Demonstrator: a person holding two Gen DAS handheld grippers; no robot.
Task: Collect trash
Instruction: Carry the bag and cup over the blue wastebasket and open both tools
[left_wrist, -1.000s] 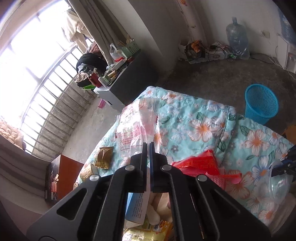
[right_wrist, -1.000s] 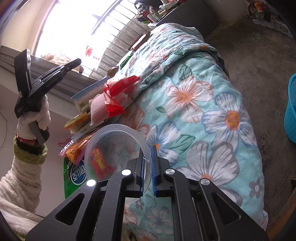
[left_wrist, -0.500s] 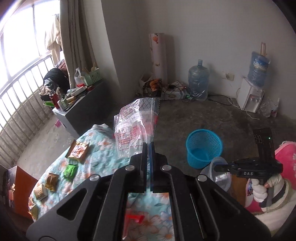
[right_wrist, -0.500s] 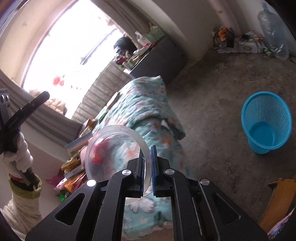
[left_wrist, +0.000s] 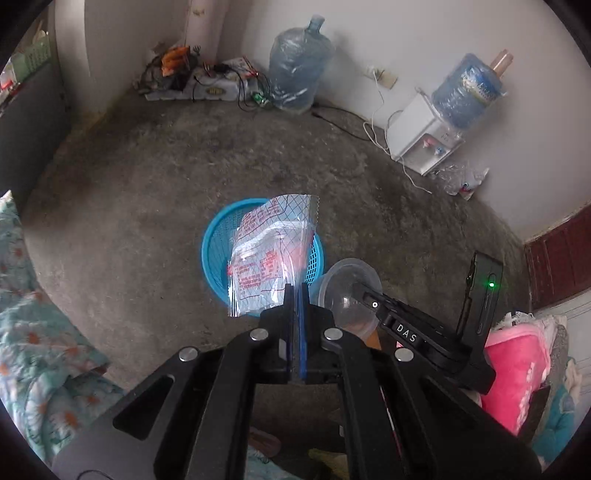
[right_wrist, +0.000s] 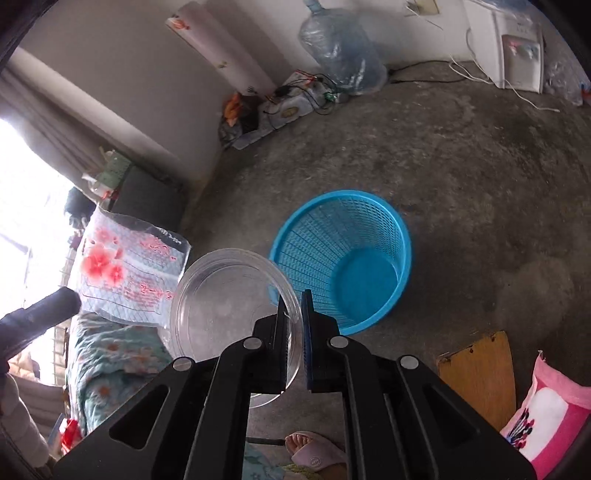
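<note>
My left gripper (left_wrist: 295, 291) is shut on a clear plastic bag (left_wrist: 271, 254) with red print and holds it over the blue mesh basket (left_wrist: 214, 251) on the floor. My right gripper (right_wrist: 293, 299) is shut on the rim of a clear plastic bowl (right_wrist: 225, 306), held just left of the basket (right_wrist: 343, 258). The basket looks empty. The bowl (left_wrist: 345, 291) and right gripper (left_wrist: 369, 295) show to the right in the left wrist view. The bag (right_wrist: 129, 273) shows at the left in the right wrist view.
Bare concrete floor (left_wrist: 184, 166) surrounds the basket. The floral bedspread (left_wrist: 40, 332) lies at the left. Water bottles (left_wrist: 295, 66), a dispenser (left_wrist: 424, 147) and cables line the far wall. A pink cushion (right_wrist: 546, 413) and a wooden board (right_wrist: 480, 373) are near right.
Both grippers have swung away from the bed toward the floor. The bag is now over the blue basket and the bowl is beside its rim; both stay gripped.
</note>
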